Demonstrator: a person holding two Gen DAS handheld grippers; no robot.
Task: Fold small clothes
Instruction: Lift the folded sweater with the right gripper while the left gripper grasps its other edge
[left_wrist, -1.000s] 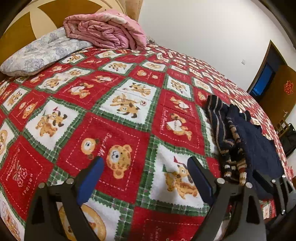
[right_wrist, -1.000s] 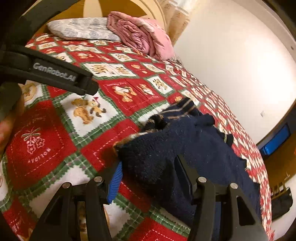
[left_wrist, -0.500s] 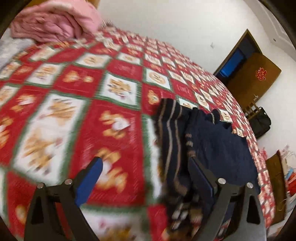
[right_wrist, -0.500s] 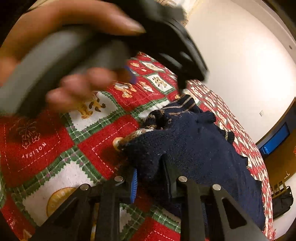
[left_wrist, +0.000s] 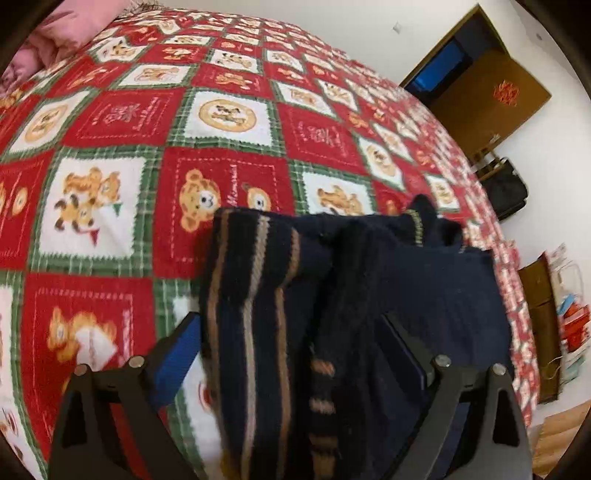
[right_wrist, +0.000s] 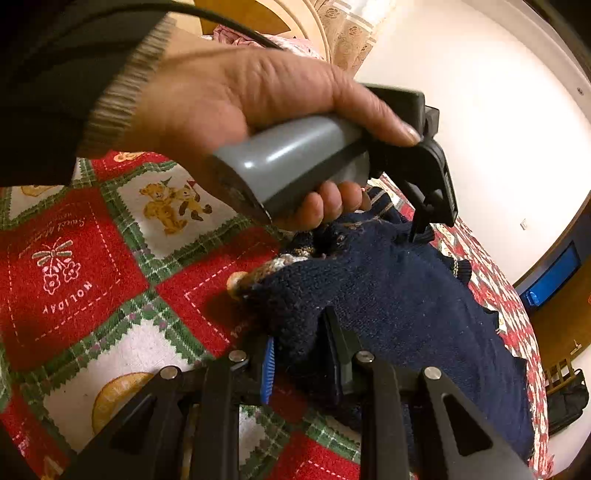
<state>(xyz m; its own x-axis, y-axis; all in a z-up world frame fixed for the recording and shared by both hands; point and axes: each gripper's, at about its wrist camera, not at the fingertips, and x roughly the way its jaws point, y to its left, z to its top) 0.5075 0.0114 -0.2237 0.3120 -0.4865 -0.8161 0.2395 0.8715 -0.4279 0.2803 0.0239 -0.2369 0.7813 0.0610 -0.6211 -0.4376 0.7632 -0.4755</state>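
A small navy knitted sweater (left_wrist: 406, 295) with tan stripes lies crumpled on the red, green and white teddy-bear bedspread (left_wrist: 221, 147). My left gripper (left_wrist: 291, 339) is open, its fingers spread either side of the striped part. In the right wrist view the sweater (right_wrist: 406, 295) fills the middle, and my right gripper (right_wrist: 299, 347) is shut on its near edge. The left gripper's body, held in a hand (right_wrist: 258, 110), hangs over the sweater's far end.
A pink blanket (left_wrist: 48, 40) lies at the head of the bed. A brown door (left_wrist: 491, 96) and a dark bag (left_wrist: 506, 188) stand past the foot of the bed. A wooden headboard (right_wrist: 280, 22) and a white wall (right_wrist: 480, 110) are behind.
My left gripper swung right and moved over the sweater, still open. My right gripper closed further onto the sweater's near edge.
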